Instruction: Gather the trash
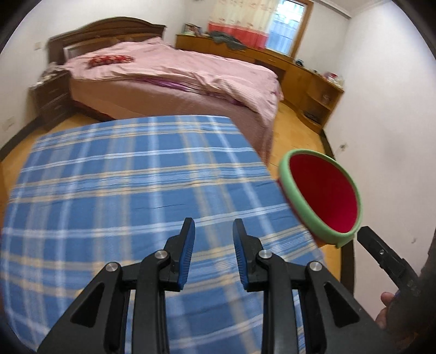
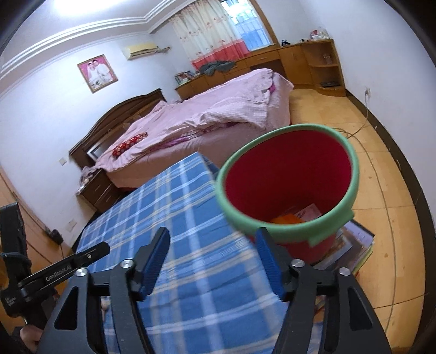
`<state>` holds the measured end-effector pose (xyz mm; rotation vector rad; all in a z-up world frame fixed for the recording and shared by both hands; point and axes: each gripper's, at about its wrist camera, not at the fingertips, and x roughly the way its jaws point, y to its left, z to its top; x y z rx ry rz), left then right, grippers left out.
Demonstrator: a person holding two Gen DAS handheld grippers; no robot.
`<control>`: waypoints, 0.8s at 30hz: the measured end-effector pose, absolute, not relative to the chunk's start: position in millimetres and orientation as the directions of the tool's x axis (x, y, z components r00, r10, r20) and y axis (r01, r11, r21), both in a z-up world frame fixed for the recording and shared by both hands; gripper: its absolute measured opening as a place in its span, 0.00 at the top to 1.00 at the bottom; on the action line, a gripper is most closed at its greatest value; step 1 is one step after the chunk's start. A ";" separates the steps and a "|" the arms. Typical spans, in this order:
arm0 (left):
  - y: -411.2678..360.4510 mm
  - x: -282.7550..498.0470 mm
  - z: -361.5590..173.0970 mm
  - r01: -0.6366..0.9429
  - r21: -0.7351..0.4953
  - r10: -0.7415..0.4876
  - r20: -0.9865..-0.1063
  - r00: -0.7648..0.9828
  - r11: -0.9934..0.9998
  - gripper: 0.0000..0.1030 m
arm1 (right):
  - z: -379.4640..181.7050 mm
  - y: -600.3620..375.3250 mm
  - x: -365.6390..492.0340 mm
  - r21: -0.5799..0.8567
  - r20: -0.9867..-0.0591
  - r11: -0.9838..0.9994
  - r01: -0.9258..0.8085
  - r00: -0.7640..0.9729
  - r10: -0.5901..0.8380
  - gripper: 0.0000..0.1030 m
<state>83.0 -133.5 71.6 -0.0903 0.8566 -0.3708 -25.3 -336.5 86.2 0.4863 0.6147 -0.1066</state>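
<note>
Daylight from the curtained window (image 2: 234, 35) far ahead of the grippers lights both views evenly; ceiling glare (image 2: 68, 4) upper left. Fisheye bending and dark vignetting at edges. Motion blur smears the plaid cloth (image 1: 152, 190) beneath.

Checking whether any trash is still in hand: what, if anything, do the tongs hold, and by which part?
Nothing. The left tongs and right tongs are both empty above the checked cloth.
</note>
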 end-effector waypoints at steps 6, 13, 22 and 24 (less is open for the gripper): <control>-88.1 50.6 82.8 0.235 -0.204 -0.310 -0.688 0.656 0.950 0.68 | 93.6 -290.1 -35.8 0.359 -0.570 0.921 0.150 0.817 0.089 0.31; -42.8 17.5 87.4 0.149 -0.180 -0.232 -0.649 0.725 0.972 0.48 | 103.7 -244.7 -60.9 0.260 -0.516 0.960 0.106 0.855 0.045 0.21; -18.2 -29.0 87.5 0.092 -0.094 -0.130 -0.590 0.797 0.991 0.37 | 103.5 -212.5 -88.2 0.165 -0.446 0.983 0.081 0.895 0.001 0.15; -16.3 -32.3 86.2 0.102 -0.097 -0.140 -0.583 0.800 0.990 0.37 | 100.3 -208.1 -94.4 0.157 -0.435 0.984 0.079 0.901 -0.003 0.07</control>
